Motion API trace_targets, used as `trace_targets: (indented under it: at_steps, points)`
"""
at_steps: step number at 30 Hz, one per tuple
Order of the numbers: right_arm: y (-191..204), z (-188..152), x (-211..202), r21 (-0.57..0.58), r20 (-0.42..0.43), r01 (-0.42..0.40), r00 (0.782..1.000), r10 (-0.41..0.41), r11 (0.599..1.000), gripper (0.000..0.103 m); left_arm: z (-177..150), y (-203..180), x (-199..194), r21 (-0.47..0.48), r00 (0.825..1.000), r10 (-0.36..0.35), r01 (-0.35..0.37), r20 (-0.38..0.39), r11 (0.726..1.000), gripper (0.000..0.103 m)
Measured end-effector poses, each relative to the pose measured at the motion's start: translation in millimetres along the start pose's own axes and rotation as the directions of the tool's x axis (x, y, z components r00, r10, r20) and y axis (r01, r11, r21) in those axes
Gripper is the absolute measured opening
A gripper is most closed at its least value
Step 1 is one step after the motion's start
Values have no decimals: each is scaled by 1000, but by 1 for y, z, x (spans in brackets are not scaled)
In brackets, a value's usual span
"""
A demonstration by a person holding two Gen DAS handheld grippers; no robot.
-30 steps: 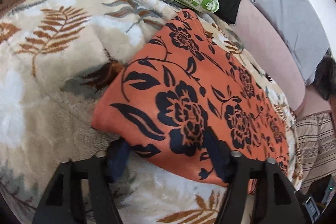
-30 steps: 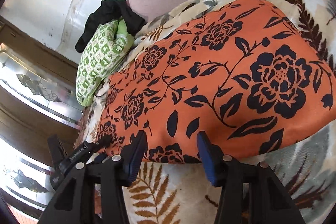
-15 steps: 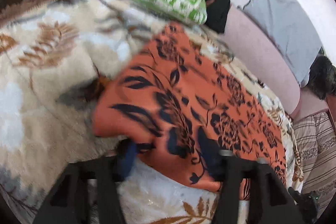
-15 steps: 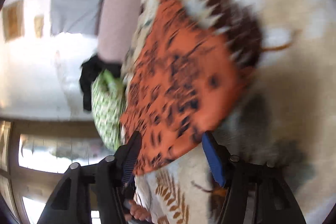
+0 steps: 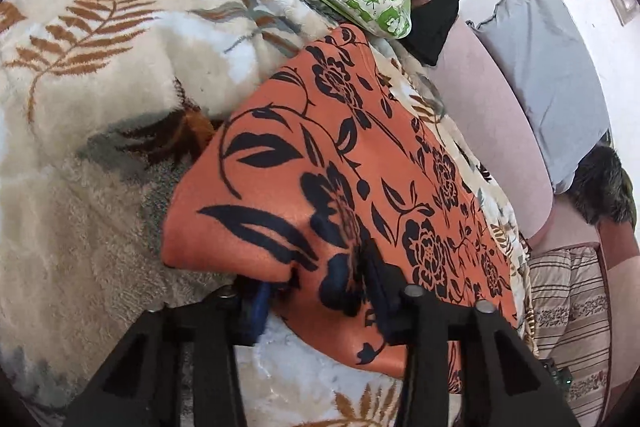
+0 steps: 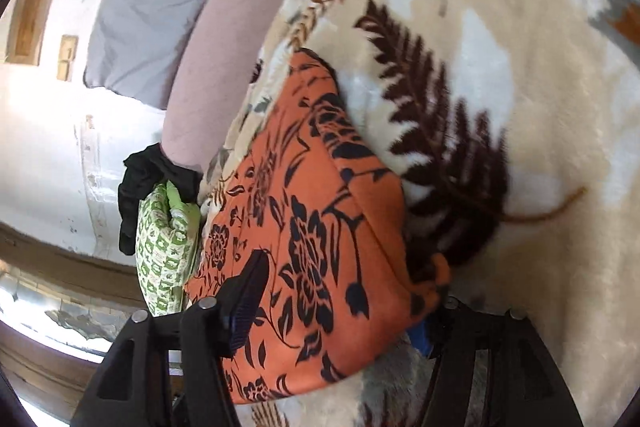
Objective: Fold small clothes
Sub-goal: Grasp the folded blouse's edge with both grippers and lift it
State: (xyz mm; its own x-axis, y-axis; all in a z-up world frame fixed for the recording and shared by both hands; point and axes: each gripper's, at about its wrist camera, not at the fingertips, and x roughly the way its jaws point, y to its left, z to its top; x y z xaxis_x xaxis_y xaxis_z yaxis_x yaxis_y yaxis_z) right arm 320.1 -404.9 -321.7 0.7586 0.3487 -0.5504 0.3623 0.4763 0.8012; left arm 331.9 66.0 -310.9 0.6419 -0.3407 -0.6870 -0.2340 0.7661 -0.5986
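My left gripper (image 5: 320,291) has just been closing, jaws half-spread astride the orange floral cloth (image 5: 320,167), which lies on the leaf-print blanket (image 5: 100,47). My right gripper (image 6: 340,307) straddles its other edge; I cannot tell whether either pinches it.

Your right gripper (image 6: 340,301) straddles the near edge of the orange floral cloth (image 6: 316,227): one finger lies on top, the other sits under the corner. Jaws have just been opening. The cloth lies on a cream fern-print blanket (image 6: 500,87); green checked pillow (image 6: 164,247) beyond.
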Motion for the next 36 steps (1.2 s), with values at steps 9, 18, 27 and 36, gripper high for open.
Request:
trace_targets:
  at_steps: [9, 18, 27, 36]
  points:
    - [7, -1, 13, -99, 17, 42, 999, -41, 994, 66, 0, -10, 7, 43, 997, 60, -62, 37, 997, 36]
    - [40, -7, -13, -242, 93, 49, 995, -27, 969, 25, 1, -27, -21, 98, 995, 3, -13, 104, 995, 21]
    - [45, -30, -82, -284, 138, 75, 990, -37, 956, 25, -44, -19, -72, 133, 999, -35, 34, 0, 990, 23]
    - [-22, -14, -76, -16, -132, 212, 968, -212, 977, 58, -47, 5, -34, -6, 994, -32, 32, -104, 999, 48]
